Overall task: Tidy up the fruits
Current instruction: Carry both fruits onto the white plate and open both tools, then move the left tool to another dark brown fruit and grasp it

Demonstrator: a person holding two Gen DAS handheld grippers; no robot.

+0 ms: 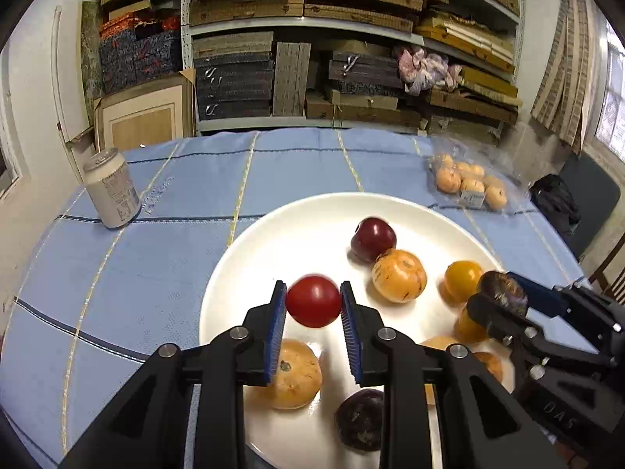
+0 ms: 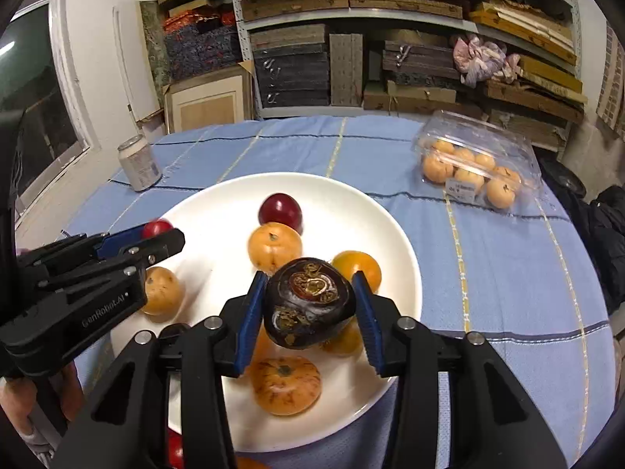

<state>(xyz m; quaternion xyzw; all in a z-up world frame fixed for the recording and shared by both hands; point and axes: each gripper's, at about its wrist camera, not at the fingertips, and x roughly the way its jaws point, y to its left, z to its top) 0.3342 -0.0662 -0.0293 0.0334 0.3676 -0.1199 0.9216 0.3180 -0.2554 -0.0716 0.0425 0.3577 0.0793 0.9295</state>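
A white plate [image 1: 297,219] [image 2: 351,195] holds several fruits: a dark red plum [image 1: 373,238] [image 2: 280,211], orange persimmons [image 1: 398,275] [image 2: 273,245], yellow-orange fruits [image 1: 463,279] [image 2: 357,267] and a dark purple fruit [image 1: 359,418]. My left gripper [image 1: 312,305] [image 2: 156,234] is shut on a red tomato [image 1: 313,301] [image 2: 156,228], held above the plate's left part. My right gripper [image 2: 310,305] [image 1: 504,293] is shut on a dark purple-brown fruit [image 2: 310,306] [image 1: 502,287], held above the plate's right part.
The table has a blue checked cloth [image 1: 156,265] [image 2: 488,273]. A pale drink can [image 1: 111,187] [image 2: 138,168] stands at the far left. A clear plastic box of small oranges [image 1: 468,183] [image 2: 472,168] lies at the far right. Shelves of boxes stand behind the table.
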